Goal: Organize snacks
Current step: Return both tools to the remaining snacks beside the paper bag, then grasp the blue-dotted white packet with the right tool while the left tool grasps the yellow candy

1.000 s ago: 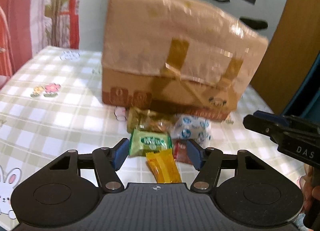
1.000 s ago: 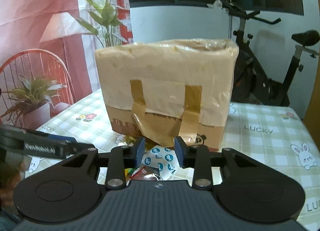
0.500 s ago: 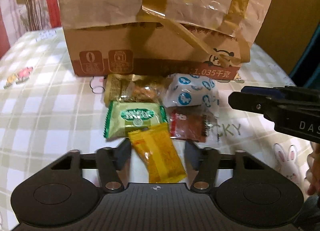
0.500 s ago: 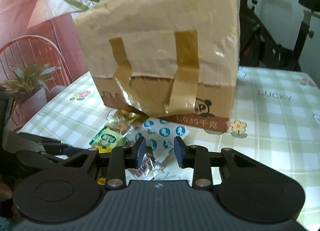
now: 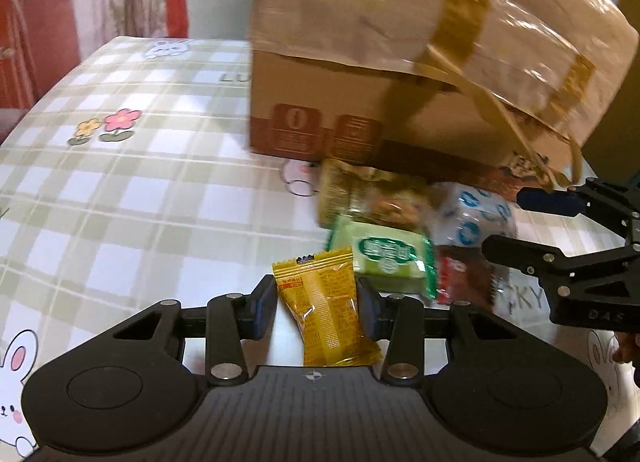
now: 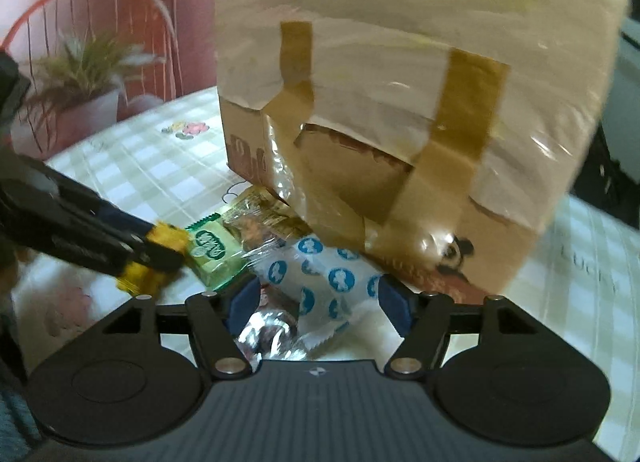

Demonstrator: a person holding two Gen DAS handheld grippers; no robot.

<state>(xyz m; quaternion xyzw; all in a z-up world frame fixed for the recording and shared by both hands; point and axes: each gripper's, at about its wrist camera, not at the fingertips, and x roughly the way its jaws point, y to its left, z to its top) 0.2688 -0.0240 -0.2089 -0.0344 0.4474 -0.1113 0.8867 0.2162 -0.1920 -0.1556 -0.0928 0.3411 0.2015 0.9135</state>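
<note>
Several small snack packets lie in front of a taped cardboard box (image 5: pixel 400 41) (image 6: pixel 400 81). My left gripper (image 5: pixel 316 312) (image 6: pixel 156 252) has its pads against both sides of a yellow packet (image 5: pixel 324 322). Behind it lie a green packet (image 5: pixel 384 258) (image 6: pixel 212 252) and a golden nut packet (image 5: pixel 368 197). My right gripper (image 6: pixel 318 300) (image 5: pixel 504 221) is low over the pile. Its jaws are opening, and a white packet with blue dots (image 6: pixel 328 282) and a red foil packet (image 6: pixel 268 334) lie between them, not pressed.
The checked tablecloth (image 5: pixel 120 201) stretches bare to the left of the pile. The box stands close behind the snacks. A potted plant (image 6: pixel 80 101) and a red wire chair are beyond the table's far left edge. A hand (image 5: pixel 628 354) shows at the right.
Both grippers came down toward the pile. The left jaws narrowed around the yellow packet. The right jaws went from shut to wide apart over the white and red packets.
</note>
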